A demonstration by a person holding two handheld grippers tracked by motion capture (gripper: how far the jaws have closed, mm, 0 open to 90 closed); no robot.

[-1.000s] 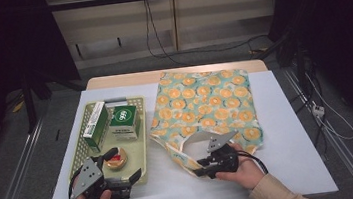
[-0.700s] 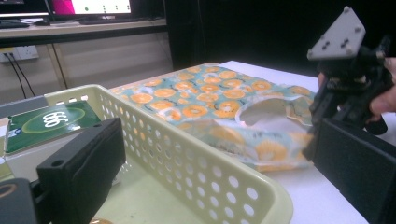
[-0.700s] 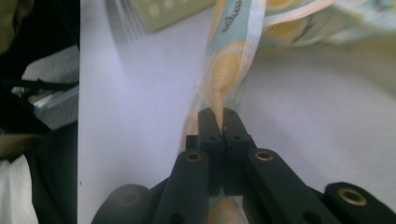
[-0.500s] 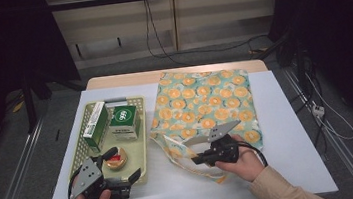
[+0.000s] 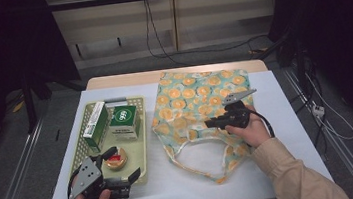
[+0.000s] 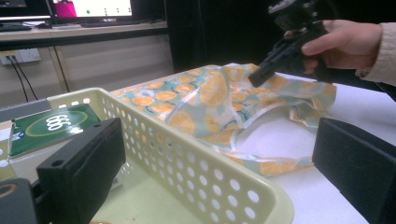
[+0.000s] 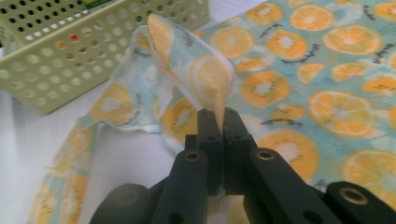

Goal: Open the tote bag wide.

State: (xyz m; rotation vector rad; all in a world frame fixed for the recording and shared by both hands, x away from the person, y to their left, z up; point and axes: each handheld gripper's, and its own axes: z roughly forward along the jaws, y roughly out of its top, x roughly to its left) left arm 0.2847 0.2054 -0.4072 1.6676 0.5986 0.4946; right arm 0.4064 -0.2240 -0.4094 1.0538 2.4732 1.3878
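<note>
Since the earlier frames the right gripper has been carried from the near edge of the fabric bag toward the far right and lifted — its jaws have just been closing and are now pinched together on a fold of the cloth, seen in the right gripper view as a tongue of fabric rising from between them. The left gripper is seen in the same place as before, at the near end of the tray, its jaws wide apart and clamped on nothing; the tray's near right corner lies between them in the left gripper view.

The grip on the cloth is judged to serve the opening of the bag: one layer at the mouth is raised so that the things in the tray can be slipped inside, while the left gripper is kept ready beside them. The bag lies flat on the white surface, right of the tray, with its looped handles at the near end.

The bag is thin and limp, pale teal printed with orange slices, and it drapes and creases wherever it is lifted. The tray is rigid pale-green plastic, rectangular, its walls pierced with rows of round holes. Inside it are held a long green-and-white box on the left, a squarer dark green carton marked 666, and a small round item with red in it — too small to be identified.
</note>
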